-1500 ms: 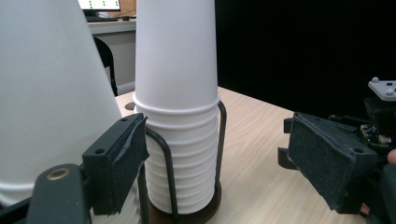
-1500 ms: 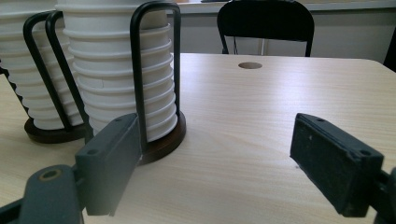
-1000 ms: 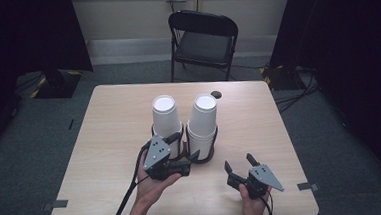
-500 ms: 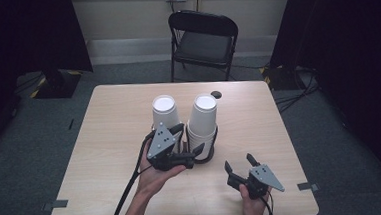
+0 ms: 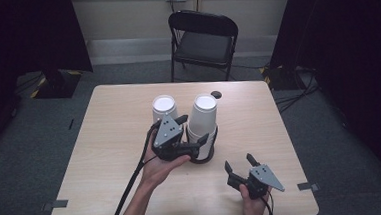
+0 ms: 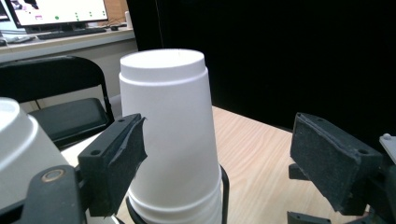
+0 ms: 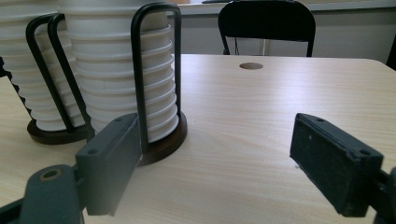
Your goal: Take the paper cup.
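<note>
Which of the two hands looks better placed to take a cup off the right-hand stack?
Probably the left. Its tool is raised beside the right-hand stack of cups, whose top cup stands between its open jaws, which have just been closing. The right tool sits low near the table's front edge, well short of the stack.

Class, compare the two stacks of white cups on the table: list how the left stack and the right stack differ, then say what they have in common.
The right stack rises higher than the left stack in the high view. The right stack stands nearer the table's front edge; the left stack is set farther back. The left gripper has its open jaws by the right stack, not the left stack, its pads not pressing. Both are upside-down white cups nested in black wire holders on round bases.
</note>
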Motion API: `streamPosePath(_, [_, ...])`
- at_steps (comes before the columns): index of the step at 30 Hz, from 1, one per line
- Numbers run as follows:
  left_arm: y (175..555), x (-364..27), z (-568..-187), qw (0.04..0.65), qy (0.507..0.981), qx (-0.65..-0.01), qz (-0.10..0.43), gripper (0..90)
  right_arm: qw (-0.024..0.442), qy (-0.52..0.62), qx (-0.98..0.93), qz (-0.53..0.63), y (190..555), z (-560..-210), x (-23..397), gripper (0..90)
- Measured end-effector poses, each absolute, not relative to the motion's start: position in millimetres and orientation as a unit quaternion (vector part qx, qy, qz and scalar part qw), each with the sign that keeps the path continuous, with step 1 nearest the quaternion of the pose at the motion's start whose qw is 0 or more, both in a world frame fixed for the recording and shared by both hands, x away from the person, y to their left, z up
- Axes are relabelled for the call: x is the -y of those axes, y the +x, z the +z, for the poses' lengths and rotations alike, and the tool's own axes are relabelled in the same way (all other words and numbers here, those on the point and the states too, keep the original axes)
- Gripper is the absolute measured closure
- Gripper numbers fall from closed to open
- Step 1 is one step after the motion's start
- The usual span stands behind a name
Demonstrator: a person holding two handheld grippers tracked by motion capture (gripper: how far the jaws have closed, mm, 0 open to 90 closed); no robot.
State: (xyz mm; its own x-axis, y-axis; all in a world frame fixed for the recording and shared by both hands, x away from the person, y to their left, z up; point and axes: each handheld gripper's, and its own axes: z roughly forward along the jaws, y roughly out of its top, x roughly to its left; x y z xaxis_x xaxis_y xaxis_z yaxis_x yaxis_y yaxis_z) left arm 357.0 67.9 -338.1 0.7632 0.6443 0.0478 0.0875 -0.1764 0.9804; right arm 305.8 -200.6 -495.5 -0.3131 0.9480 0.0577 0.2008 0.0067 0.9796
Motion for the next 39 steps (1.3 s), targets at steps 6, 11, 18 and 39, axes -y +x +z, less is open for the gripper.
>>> streamPosePath(6, [363,-65,-331,0.588,0.73,-0.253,0.239,17.6,0.354,0.467,-0.614,0.529,306,-496,201,16.0])
streamPosePath(11, [371,-60,-327,0.583,0.731,-0.258,0.244,17.6,0.353,0.468,-0.613,0.529,306,-496,201,16.0])
streamPosePath(18, [380,-53,-321,0.578,0.727,-0.266,0.256,17.6,0.353,0.468,-0.613,0.53,306,-496,201,16.0])
streamPosePath(39, [404,-37,-310,0.56,0.724,-0.299,0.27,17.6,0.347,0.467,-0.613,0.534,306,-496,202,16.0])
